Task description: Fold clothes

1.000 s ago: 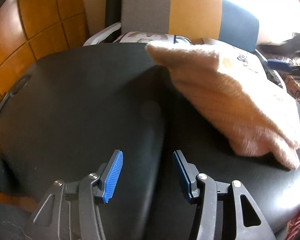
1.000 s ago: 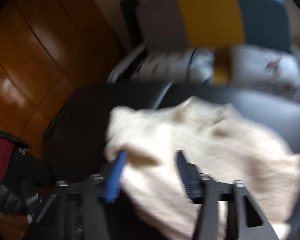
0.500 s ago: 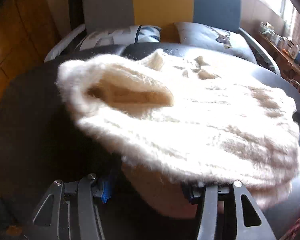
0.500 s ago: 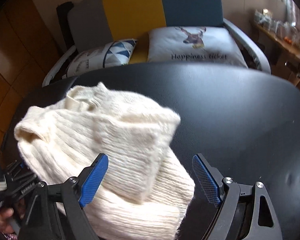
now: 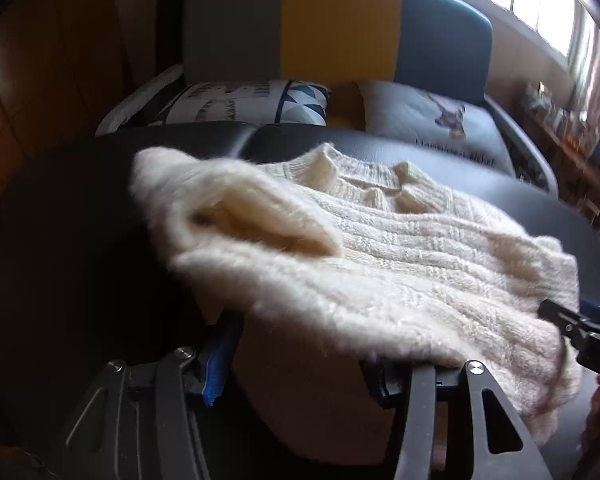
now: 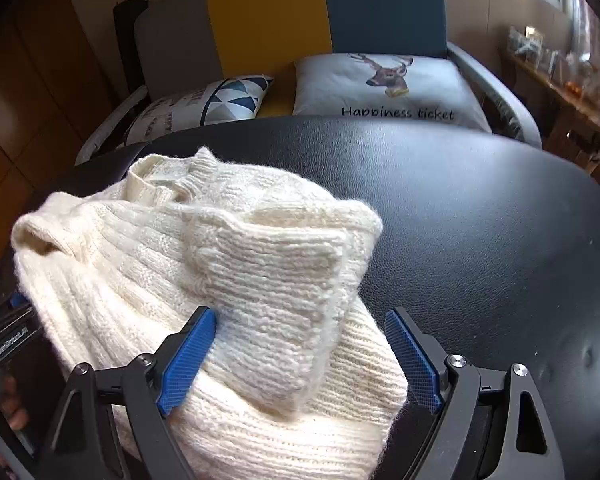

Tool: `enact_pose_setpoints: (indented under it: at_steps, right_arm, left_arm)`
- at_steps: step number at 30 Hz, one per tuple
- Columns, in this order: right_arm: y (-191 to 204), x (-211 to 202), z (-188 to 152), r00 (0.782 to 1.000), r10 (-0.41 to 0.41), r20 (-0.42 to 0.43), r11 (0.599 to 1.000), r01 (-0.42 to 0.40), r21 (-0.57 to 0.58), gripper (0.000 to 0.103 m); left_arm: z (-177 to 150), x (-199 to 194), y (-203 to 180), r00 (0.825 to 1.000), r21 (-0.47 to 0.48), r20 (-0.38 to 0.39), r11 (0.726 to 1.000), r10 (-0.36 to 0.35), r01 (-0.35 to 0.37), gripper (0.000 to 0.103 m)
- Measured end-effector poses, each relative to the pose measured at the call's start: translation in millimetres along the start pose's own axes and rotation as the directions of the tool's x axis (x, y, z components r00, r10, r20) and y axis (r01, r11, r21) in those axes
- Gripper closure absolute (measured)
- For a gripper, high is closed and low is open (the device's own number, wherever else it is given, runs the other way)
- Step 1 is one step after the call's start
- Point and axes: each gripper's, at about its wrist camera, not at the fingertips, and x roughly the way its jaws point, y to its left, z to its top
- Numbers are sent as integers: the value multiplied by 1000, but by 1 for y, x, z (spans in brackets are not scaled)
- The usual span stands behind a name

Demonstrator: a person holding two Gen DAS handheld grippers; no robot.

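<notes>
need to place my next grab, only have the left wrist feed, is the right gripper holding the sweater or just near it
Observer: The right gripper is open, with a folded flap of the sweater lying between its fingers, not pinched.
Operator: is the table beyond it free
Observer: In the right wrist view the black table is bare to the right of the sweater.
Operator: what does that pillow say
Observer: The deer pillow reads "Happiness ticket".

A home living room: a tricolour sofa (image 6: pixel 284 28) with printed cushions (image 6: pixel 384 84), wood panelling (image 6: pixel 40 92).
</notes>
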Motion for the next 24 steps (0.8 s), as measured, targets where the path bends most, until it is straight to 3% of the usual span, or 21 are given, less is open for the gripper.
enact_pose_setpoints:
  at_steps: [3, 8, 13, 19, 24]
  right_arm:
    - [8, -2, -1, 999, -36, 2, 999, 36, -33, 9]
    - [8, 0, -2, 1000, 10, -16, 1000, -10, -15, 9]
    - [6, 6, -3, 998, 43, -36, 999, -42, 25, 9]
    - [5, 6, -7, 997, 63, -40, 997, -61, 38, 9]
    - [8, 6, -7, 997, 68, -38, 997, -67, 39, 9]
  left_arm:
    - [5, 1, -1, 1000, -18, 6, 1000, 3, -2, 49]
    - [5, -19, 3, 998, -35, 57, 999, -19, 21, 48]
    - [8, -15, 0, 1000, -10, 4, 1000, -11, 11, 48]
    - [7, -49, 24, 995, -75, 93, 996, -45, 53, 47]
    - [18, -49, 20, 990, -64, 77, 990, -118, 123, 47]
